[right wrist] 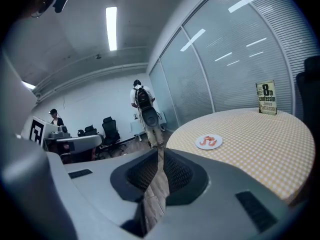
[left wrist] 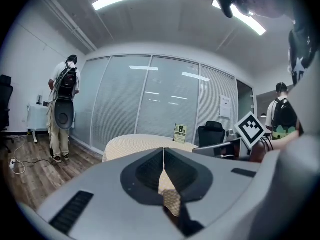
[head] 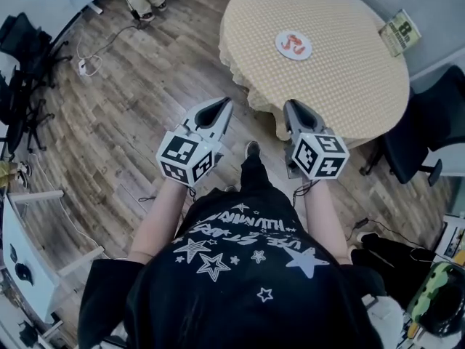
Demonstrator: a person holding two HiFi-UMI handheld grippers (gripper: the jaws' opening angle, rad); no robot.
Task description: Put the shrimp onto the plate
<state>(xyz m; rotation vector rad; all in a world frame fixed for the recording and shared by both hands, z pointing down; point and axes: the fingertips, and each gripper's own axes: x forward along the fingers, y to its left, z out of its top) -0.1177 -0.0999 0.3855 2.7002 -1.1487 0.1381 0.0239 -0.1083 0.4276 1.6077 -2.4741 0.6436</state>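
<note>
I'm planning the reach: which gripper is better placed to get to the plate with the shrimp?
Right, probably. The right gripper is by the table edge, in line with the plate; the left gripper hangs over floor, further aside.

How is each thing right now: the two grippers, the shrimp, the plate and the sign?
Left gripper: jaws shut, empty.
Right gripper: jaws shut, empty.
Shrimp: lying on the plate.
Plate: flat on the table, shrimp on it.
Sign: standing upright on the table.
</note>
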